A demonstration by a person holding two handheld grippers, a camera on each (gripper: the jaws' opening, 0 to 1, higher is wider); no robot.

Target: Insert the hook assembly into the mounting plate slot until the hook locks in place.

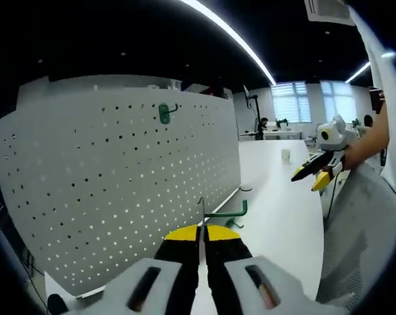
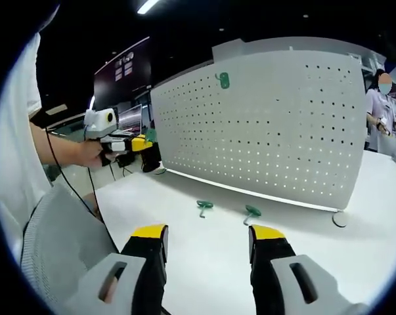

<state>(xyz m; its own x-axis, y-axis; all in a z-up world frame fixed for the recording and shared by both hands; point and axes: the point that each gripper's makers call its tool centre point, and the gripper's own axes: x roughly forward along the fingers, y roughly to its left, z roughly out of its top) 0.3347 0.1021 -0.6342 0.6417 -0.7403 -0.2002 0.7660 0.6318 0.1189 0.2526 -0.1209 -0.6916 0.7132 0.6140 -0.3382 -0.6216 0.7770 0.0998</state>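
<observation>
pegboard: a white perforated metal pegboard panel (image 2: 270,125) stands upright on the white table top (image 2: 204,256), with one small green hook already mounted (image 2: 222,81) near its upper edge.
loose hooks: two small green metal hooks (image 2: 203,206) (image 2: 252,211) lie on the table just in front of the panel's foot, near each other but apart.
left gripper (image 1: 202,231): its yellow-tipped jaws are pressed together on what looks like a thin wire; a green hook with a straight arm (image 1: 229,212) sits right at the tips, and i cannot tell whether it is held or lies just beyond.
right gripper (image 2: 207,236): jaws spread wide, nothing between them, hanging over the table short of the loose hooks.
handling: i judge the hooks light, stiff and thin, likely to twist in a pinch; best taken by the flat back plate or straight arm.
room: open table ahead; the panel's bottom edge and its small holes demand careful lining up.
</observation>
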